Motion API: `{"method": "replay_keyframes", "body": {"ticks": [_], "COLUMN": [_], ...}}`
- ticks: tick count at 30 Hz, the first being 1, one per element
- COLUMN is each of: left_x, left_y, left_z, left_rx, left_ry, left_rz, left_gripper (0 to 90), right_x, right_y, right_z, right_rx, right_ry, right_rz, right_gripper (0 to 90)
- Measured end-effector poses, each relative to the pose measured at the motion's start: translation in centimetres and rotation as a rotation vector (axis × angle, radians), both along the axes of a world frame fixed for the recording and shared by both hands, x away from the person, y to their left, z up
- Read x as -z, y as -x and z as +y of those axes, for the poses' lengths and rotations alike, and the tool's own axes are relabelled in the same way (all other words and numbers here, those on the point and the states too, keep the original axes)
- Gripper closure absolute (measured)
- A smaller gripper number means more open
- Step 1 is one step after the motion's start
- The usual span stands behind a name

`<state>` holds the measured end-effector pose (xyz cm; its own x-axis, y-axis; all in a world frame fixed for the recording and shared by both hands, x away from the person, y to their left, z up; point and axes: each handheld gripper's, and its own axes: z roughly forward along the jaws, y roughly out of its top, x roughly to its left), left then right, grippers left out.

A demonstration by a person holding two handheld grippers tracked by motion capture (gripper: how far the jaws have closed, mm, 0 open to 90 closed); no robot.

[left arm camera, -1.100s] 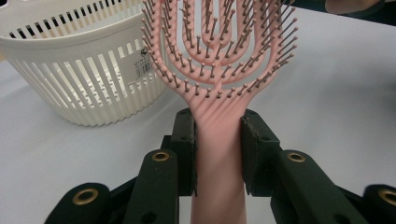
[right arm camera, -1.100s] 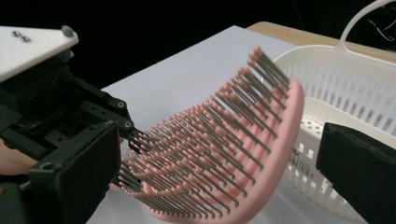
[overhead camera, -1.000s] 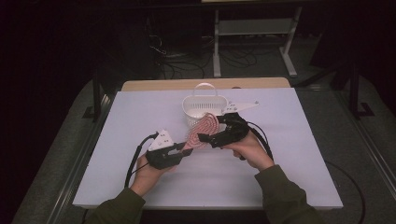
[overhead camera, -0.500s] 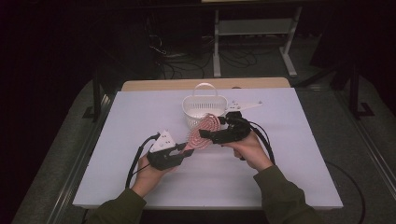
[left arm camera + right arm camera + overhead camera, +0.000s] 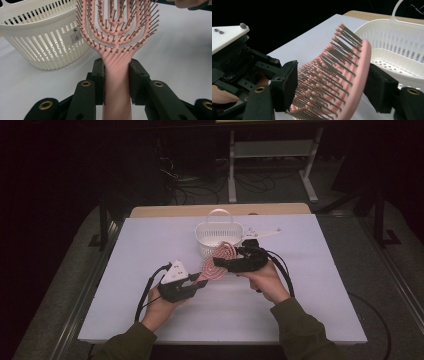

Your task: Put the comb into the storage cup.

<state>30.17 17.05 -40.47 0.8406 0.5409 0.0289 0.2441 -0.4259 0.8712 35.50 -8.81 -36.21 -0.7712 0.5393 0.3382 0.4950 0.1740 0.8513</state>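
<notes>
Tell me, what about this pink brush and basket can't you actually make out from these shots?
- Brush handle end: left gripper view, cut off by the bottom edge and flanked by the left gripper pads.
- Brush tip: same view, cut off by the top edge.
- Basket label print: too small to read.
- Right gripper: right gripper view, bristles hide whether its pads press the brush.

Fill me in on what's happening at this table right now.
A person holds a tool in each hand over a white table. The left tool is clamped on the handle of a pink hairbrush. The right tool has its jaws around the brush head, one against the bristles, one at the back, apparently closed on it. The brush is held in the air just in front of a white slotted basket that stands on the table. The basket's inside looks empty from the right gripper view.
</notes>
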Motion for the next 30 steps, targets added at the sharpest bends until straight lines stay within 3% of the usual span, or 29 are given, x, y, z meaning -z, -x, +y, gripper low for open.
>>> {"method": "replay_keyframes", "body": {"ticks": [30], "left_x": [0.35], "left_y": [-0.07], "left_z": [-0.14], "left_rx": [-0.01], "left_ry": [-0.05], "left_rz": [-0.021], "left_gripper": [70.4], "right_x": [0.19], "right_y": [-0.3], "right_z": [-0.06], "right_rx": [-0.022], "right_ry": [-0.034], "right_rz": [0.049], "right_gripper": [53.9]}}
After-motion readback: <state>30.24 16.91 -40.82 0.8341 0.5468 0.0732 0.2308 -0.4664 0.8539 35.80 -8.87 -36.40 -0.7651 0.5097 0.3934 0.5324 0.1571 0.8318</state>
